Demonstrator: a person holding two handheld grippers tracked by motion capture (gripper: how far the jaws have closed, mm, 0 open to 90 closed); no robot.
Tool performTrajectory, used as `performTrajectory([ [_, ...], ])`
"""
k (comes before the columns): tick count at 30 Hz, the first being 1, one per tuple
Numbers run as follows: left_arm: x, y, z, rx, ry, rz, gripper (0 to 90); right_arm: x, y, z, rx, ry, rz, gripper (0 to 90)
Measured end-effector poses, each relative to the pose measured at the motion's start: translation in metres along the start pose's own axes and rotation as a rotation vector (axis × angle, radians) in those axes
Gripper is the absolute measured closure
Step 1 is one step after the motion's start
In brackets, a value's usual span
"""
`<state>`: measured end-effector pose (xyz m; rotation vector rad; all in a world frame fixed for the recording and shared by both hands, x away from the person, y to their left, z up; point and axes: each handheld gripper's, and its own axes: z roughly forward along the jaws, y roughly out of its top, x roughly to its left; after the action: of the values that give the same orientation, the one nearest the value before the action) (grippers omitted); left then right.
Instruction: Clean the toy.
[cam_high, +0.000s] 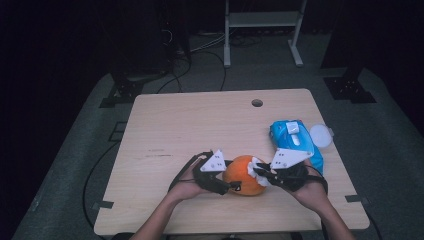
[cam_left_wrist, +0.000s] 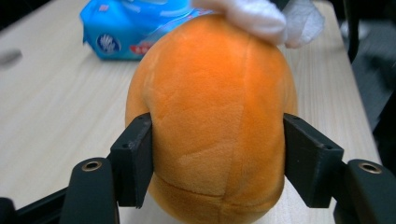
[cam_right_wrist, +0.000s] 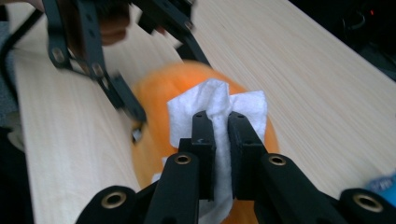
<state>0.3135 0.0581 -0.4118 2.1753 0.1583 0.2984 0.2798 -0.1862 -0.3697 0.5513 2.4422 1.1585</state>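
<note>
While your left gripper (cam_high: 231, 186) clamps the orange plush toy (cam_high: 243, 175) near the table's (cam_high: 200, 120) front edge, your right gripper (cam_high: 260, 171) pinches a white wipe (cam_high: 258, 165) against it, the blue wipes pack (cam_high: 295, 142) crowding the right edge, bare tabletop lying left and beyond.

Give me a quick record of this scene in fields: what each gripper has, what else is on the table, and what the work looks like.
left gripper: jaws pressed on both sides of the orange plush toy
right gripper: shut on a white wipe, held against the toy's top
toy position: on the wooden table, near the front edge
also on table: blue wipes pack, lid open
work in hand: apparently wiping the toy
</note>
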Motion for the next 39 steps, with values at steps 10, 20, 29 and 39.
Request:
performTrajectory([
  [10, -0.003, 0.004, 0.005, -0.018, -0.009, -0.054, 15.9, 0.012, 0.006, 0.006, -0.010, 0.034, -0.042, 81.6],
  [20, -0.014, 0.009, 0.007, -0.006, -0.019, 0.038, 36.7, 0.029, 0.012, 0.012, -0.020, 0.074, -0.069, 81.7],
  [29, -0.002, -0.009, 0.005, -0.011, -0.025, -0.016, 38.1, 0.002, 0.001, -0.007, -0.019, -0.004, -0.007, 81.7],
  [39, 0.003, -0.001, 0.002, -0.095, -0.091, -0.122, 21.0, 0.002, -0.006, -0.002, -0.017, 0.028, 0.011, 81.7],
])
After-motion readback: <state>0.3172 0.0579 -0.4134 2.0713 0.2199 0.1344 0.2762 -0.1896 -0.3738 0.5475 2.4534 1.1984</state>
